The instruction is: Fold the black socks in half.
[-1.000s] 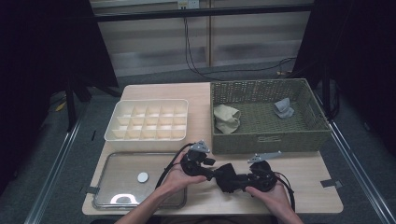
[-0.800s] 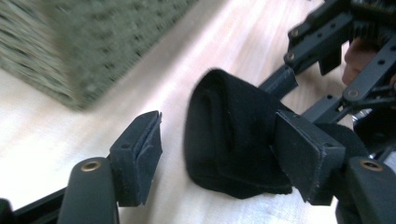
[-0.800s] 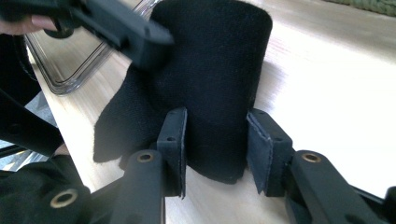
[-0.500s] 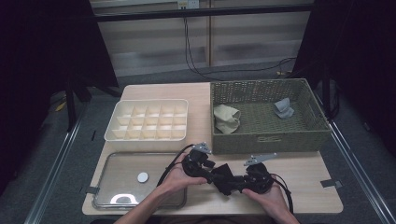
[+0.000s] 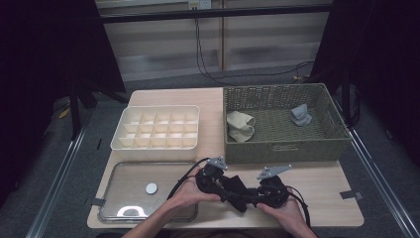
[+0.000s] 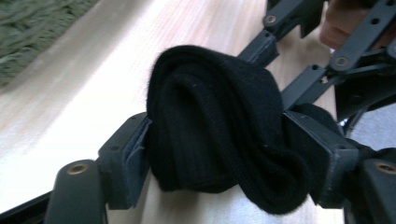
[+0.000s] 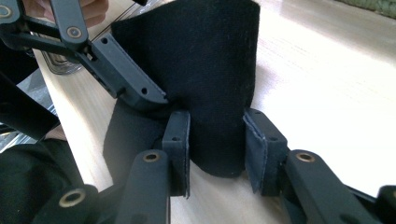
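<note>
1. Mid-fold, by the look of it: black sock [image 5: 236,191] bunched between both tools low over the front of the wooden table [image 5: 322,178], just ahead of the woven basket [image 5: 285,151]; not yet dropped anywhere.
2. Left gripper [image 6: 219,158] clamped on the sock's thick rolled end; jaws pressed into the fabric from both sides in the left gripper view.
3. Right gripper [image 7: 217,149] set around the other end; pads flanking the cloth and seemingly touching it, yet slim gaps visible, so hard to call a firm pinch; cannot tell for sure.
4. Already in the basket: a beige sock bundle [image 5: 240,125] and a smaller grey sock bundle [image 5: 300,114]; likely the same destination for this one.
5. Left to do, as judged: tighten the roll, lift, carry over the basket wall, release.
6. Divided white box [image 5: 157,128] with nothing seen in its cells; clear lid [image 5: 143,191] beside the left hand [image 5: 190,191], untouched.
7. Look of the sock: matte black, soft ribbed knit, doubled over itself into a fat curl; fuzzy edges; limp.
</note>
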The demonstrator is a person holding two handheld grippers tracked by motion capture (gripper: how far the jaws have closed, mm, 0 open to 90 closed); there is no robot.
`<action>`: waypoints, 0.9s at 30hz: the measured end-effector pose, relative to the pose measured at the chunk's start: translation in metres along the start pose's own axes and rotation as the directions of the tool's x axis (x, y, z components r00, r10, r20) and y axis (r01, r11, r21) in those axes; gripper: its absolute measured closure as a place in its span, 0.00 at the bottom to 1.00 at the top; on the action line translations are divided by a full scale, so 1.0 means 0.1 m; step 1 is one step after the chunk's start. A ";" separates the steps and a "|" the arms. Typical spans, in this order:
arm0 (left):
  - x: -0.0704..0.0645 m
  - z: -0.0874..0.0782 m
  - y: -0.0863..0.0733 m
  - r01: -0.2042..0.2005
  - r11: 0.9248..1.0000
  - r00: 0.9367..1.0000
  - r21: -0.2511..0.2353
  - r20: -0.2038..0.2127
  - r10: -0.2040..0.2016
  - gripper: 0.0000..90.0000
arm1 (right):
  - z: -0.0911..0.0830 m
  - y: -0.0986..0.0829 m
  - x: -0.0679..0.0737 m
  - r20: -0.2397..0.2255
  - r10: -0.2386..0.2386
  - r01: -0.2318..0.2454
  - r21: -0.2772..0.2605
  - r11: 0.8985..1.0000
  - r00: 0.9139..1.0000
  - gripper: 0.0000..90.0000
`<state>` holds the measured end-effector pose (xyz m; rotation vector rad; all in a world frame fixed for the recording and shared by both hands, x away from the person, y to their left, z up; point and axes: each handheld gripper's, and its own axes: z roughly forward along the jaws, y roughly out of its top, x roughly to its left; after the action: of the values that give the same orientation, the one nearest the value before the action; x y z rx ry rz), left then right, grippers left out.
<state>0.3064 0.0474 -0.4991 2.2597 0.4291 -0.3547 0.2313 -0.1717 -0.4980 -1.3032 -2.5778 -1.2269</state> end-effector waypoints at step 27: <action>-0.01 -0.28 0.05 -0.011 1.000 0.998 -0.020 -0.057 0.010 0.66 | -0.05 0.11 -0.16 0.021 0.017 -0.015 -0.101 0.995 1.000 0.39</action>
<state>0.3110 0.0647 -0.4775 2.2554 0.4488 -0.2797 0.2472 -0.1821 -0.4927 -1.3589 -2.5450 -1.3649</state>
